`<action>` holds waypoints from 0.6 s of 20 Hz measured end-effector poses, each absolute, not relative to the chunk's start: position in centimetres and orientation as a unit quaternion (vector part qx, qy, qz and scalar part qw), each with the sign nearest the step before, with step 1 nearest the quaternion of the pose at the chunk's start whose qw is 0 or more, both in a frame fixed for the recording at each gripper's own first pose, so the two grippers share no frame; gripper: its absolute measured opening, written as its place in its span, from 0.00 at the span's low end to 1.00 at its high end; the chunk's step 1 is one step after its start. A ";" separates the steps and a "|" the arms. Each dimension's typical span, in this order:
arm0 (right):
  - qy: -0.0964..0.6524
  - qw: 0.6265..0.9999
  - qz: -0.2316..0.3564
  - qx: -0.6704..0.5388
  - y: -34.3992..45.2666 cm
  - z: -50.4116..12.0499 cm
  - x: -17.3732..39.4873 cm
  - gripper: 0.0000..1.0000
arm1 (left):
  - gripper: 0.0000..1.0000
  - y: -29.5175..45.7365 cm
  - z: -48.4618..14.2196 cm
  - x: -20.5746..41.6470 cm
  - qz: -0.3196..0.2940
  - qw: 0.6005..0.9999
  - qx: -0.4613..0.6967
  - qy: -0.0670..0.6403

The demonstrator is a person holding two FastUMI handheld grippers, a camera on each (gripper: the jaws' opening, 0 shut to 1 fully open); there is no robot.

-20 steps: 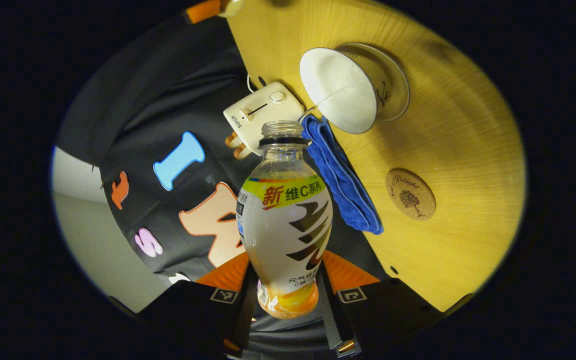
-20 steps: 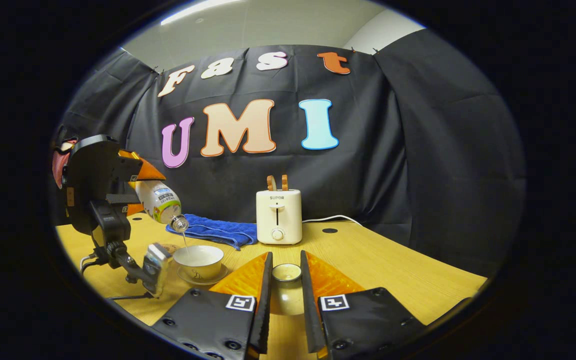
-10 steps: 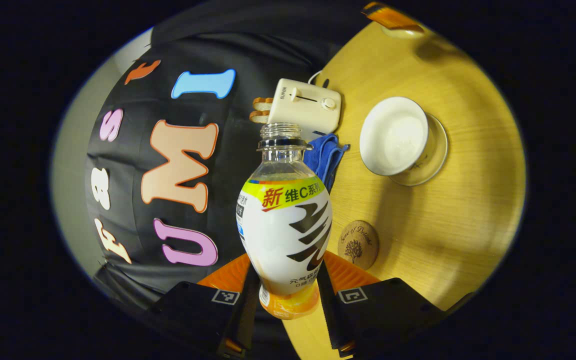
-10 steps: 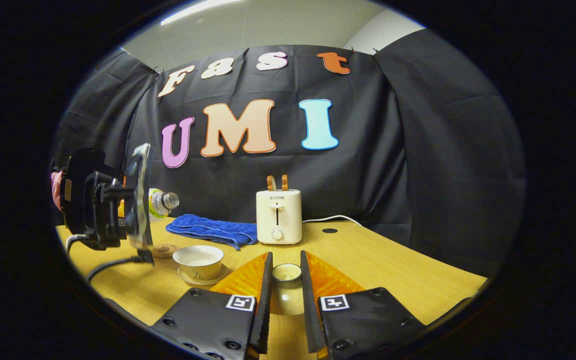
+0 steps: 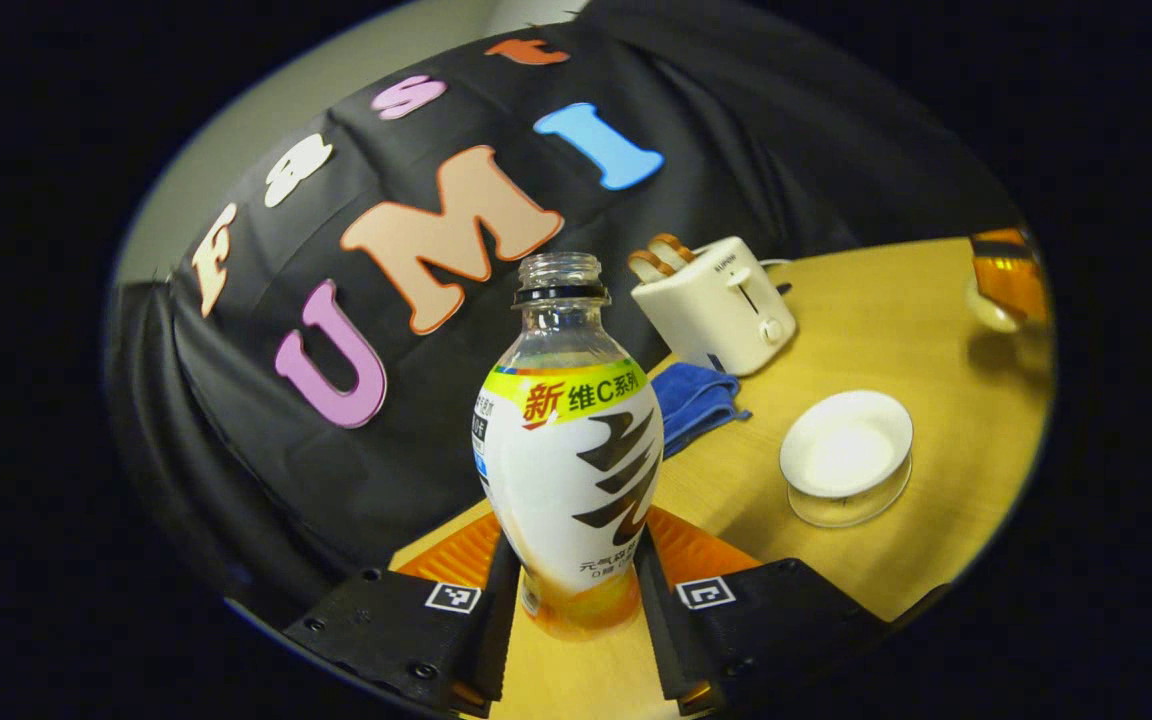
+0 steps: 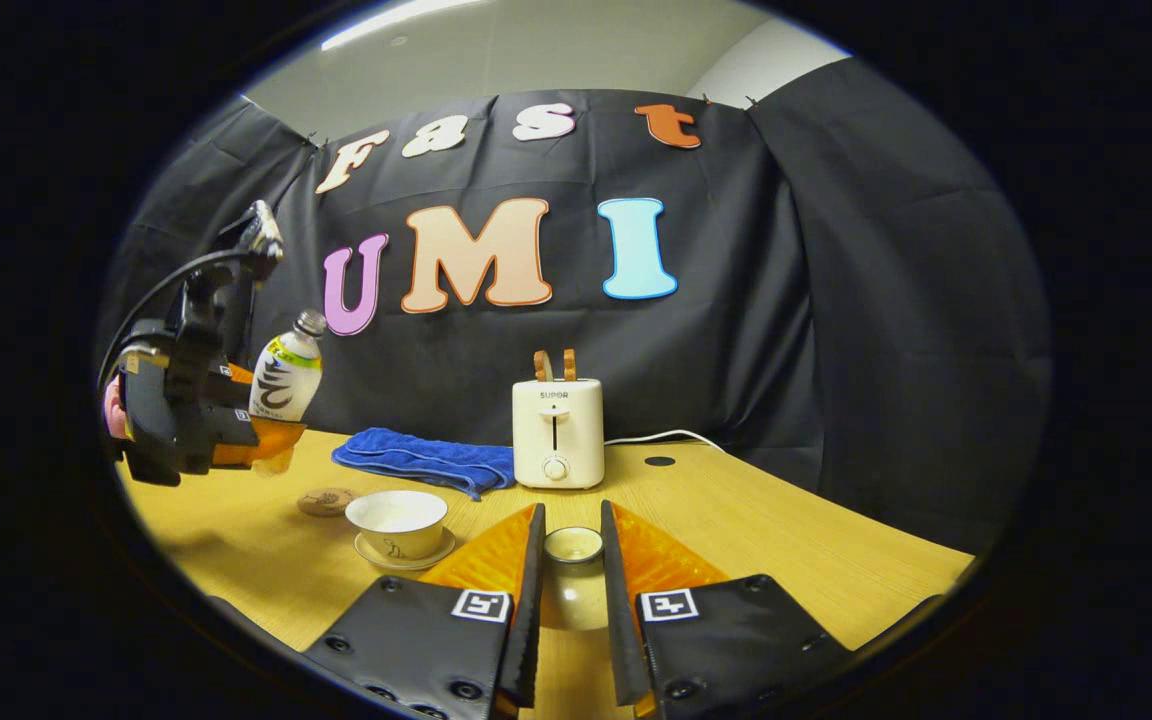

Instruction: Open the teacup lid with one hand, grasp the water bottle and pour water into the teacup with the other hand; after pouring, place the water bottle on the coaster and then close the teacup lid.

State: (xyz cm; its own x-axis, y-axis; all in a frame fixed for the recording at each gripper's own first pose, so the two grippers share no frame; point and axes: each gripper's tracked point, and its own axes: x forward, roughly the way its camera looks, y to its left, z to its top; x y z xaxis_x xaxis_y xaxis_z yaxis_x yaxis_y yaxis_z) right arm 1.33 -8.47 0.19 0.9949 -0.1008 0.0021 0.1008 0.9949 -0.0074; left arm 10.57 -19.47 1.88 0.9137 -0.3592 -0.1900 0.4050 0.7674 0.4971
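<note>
In the left gripper view my left gripper is shut on the base of the uncapped water bottle, which stands nearly upright in the air. The white teacup sits open on its saucer, lower right of the bottle. From the right gripper view, the bottle and left gripper hover at the left, above and left of the round coaster and the teacup. My right gripper is shut on the teacup lid, held low over the table.
A white toaster with bread in its slots stands at the back of the wooden table. A folded blue towel lies beside it, behind the cup. A cord runs right from the toaster.
The left gripper has swung the bottle from a pouring tilt over the teacup back to nearly upright and drawn it left, away from the cup. The stream has stopped. The right gripper stayed still.
</note>
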 end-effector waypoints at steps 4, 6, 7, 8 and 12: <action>-0.001 0.999 -0.050 -0.004 -8.5 0.2 1.4 0.32 | 0.55 -19.4 2.9 11.6 -0.199 0.967 0.154 0.044; 0.000 0.999 -0.050 -0.004 -8.5 0.2 1.3 0.33 | 0.55 -19.7 2.7 12.0 -0.202 0.973 0.102 0.050; -0.001 0.999 -0.050 -0.004 -8.5 0.2 1.3 0.33 | 0.55 -19.8 2.6 12.4 -0.202 0.975 0.081 0.050; 0.000 0.999 -0.050 -0.004 -8.5 0.2 1.3 0.33 | 0.55 -20.1 2.3 12.7 -0.201 0.976 0.067 0.054; -0.001 0.999 -0.050 -0.004 -8.5 0.2 1.3 0.32 | 0.55 -20.3 0.9 13.8 -0.200 0.977 0.041 0.064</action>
